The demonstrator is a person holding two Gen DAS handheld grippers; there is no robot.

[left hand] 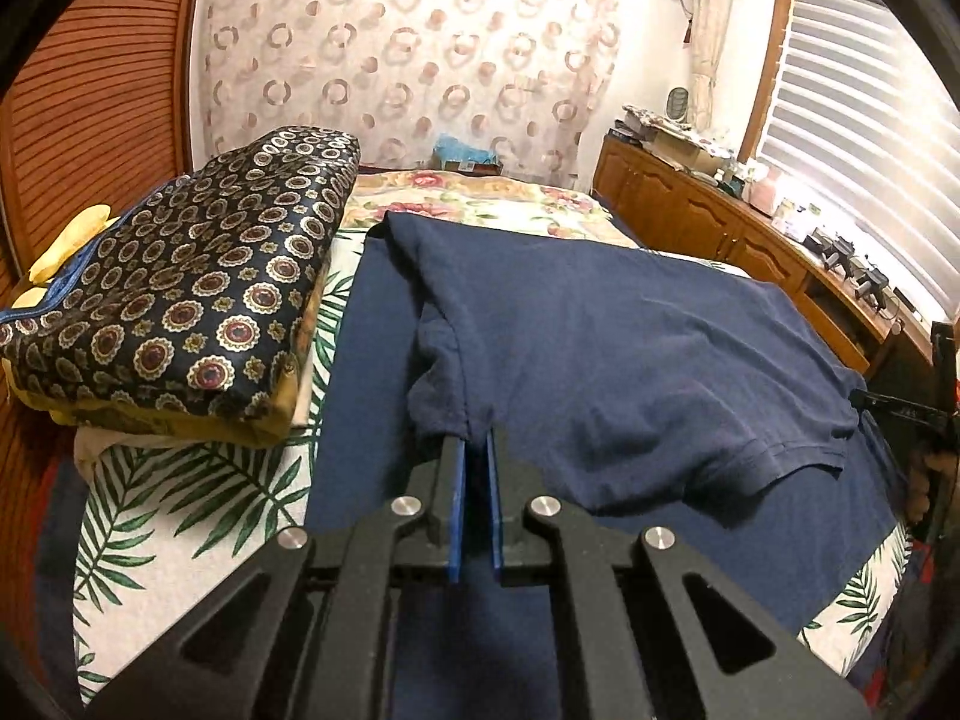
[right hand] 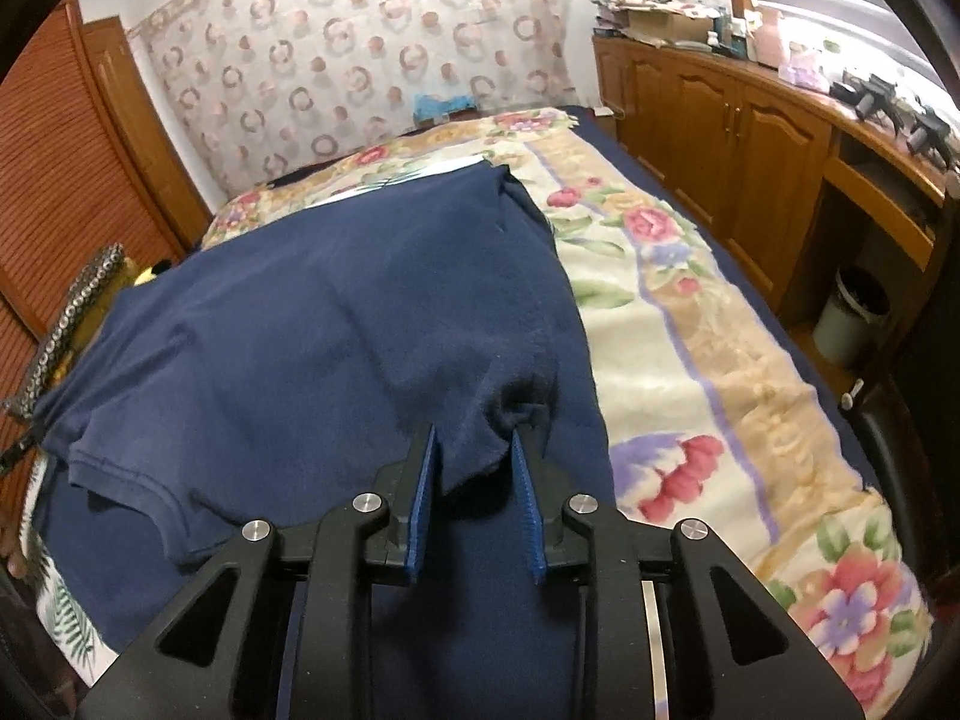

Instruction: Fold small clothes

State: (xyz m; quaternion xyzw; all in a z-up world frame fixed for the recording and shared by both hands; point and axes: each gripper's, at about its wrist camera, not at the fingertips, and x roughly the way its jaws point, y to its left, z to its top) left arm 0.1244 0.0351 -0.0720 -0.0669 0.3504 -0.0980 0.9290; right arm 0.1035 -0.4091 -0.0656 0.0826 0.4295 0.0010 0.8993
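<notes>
Bed [right hand: 690, 324] under a floral blanket, navy shirt [left hand: 600, 348] spread across a navy cloth on it, patterned cushion [left hand: 198, 294] beside the shirt, left claw [left hand: 477, 438] clenched on a bunched shirt edge, right claw [right hand: 474, 438] part-closed around another fold, pads not pressing.

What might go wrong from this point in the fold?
1. The left hand-held gripper is shut on only a thin edge of the navy shirt; it may slip out.
2. The right hand-held gripper has fabric between jaws not visibly pressing, so lifting may raise one side only.
</notes>
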